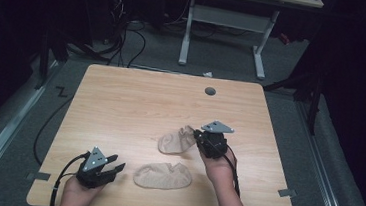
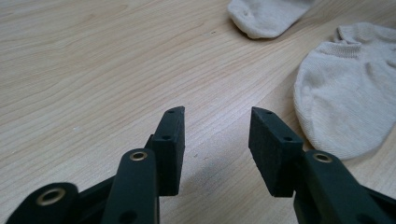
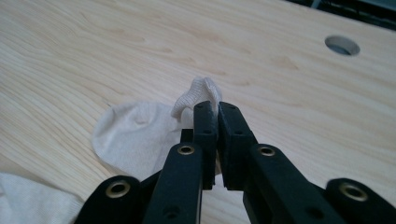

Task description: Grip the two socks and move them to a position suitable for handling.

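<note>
Your right gripper (image 3: 216,109) pinches the ribbed cuff of the far beige cotton ankle sock (image 3: 135,135) on the pale wooden table (image 1: 136,99), while your left gripper (image 2: 217,126) rests wide apart, empty, beside the near beige sock (image 2: 345,102).

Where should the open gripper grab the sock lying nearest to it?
Probably the near sock's cuff end, at the right in the high view, where fabric bunches enough to pinch. The rest lies flat. The left gripper stands open, so come from above, fingers astride the fold.
</note>
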Available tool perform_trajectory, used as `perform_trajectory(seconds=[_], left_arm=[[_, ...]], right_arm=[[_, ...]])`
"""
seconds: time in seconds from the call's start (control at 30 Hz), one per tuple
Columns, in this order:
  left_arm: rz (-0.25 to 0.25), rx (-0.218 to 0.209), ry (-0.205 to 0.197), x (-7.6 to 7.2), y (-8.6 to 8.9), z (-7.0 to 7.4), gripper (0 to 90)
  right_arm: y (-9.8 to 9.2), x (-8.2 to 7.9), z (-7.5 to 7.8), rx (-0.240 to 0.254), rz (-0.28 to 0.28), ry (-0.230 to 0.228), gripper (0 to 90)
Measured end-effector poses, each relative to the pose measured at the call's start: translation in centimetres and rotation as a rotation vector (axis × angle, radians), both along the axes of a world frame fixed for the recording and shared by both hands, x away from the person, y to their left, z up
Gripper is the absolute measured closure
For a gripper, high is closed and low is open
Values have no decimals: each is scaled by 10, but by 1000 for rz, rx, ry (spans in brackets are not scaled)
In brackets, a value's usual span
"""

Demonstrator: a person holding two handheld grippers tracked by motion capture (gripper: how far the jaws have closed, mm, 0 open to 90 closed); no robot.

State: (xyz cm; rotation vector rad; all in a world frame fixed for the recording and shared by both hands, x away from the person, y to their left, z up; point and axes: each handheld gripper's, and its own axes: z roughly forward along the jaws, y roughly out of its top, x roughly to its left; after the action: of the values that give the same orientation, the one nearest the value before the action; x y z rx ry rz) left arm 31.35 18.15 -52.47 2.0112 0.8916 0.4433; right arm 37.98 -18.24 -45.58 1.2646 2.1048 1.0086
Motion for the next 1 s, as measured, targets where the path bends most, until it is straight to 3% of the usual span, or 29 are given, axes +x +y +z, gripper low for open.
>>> perform_trajectory(seconds=[0.3,0.63,0.8,1.0], left_arm=[[1,0,1,1,-1,-1,561],[-3,6,5,1,-1,-2,560],[-4,9,9,4,-6,-2,555],[-1,63,-8,18,-32,0,541]], right_arm=[[-21,3,-33,-18,-64,76,863],[-33,2,-57,-31,-93,155,839],[-32,2,-62,-41,-91,169,787],[-35,1,-57,-16,-97,131,669]])
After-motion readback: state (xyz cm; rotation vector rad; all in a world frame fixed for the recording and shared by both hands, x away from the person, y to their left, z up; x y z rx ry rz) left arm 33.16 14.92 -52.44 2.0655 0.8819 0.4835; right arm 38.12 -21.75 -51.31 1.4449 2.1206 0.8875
